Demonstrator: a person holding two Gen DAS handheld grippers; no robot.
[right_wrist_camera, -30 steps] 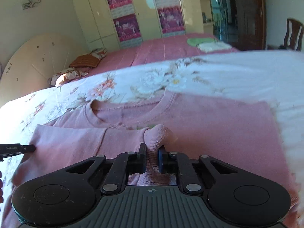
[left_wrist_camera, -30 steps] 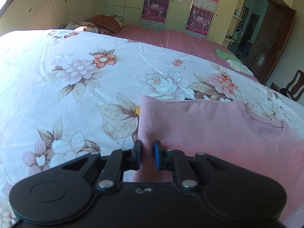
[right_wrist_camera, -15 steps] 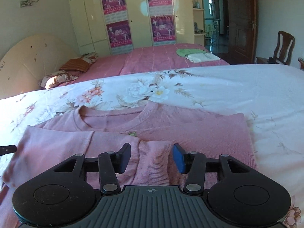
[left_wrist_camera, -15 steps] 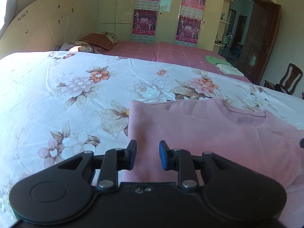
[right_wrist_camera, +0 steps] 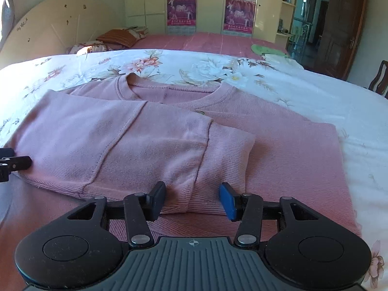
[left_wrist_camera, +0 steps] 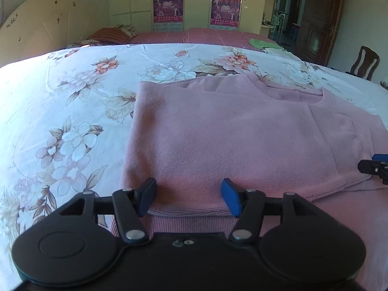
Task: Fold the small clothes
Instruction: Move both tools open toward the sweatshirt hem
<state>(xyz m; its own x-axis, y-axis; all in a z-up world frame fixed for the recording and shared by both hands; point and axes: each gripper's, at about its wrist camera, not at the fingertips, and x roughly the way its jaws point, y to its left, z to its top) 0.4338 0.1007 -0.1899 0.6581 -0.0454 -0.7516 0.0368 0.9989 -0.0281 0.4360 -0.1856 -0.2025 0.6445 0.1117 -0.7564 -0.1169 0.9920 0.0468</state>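
I'm opening the left gripper, right gripper sitting released; pink sweater lying at 12 o'clock on the floral sheet. Risk: folded sleeve springing back w/o pressing.

Pink sweater, sleeve folded across, flat

The sweater is dusty pink with a fine ribbed knit. It lies on a white bedspread printed with pink, orange and pale flowers and brown leaves. The bed behind wears a rose-pink cover with a green cloth on it. Both grippers are black, with blue pads. Magenta posters hang on cream wardrobe doors.
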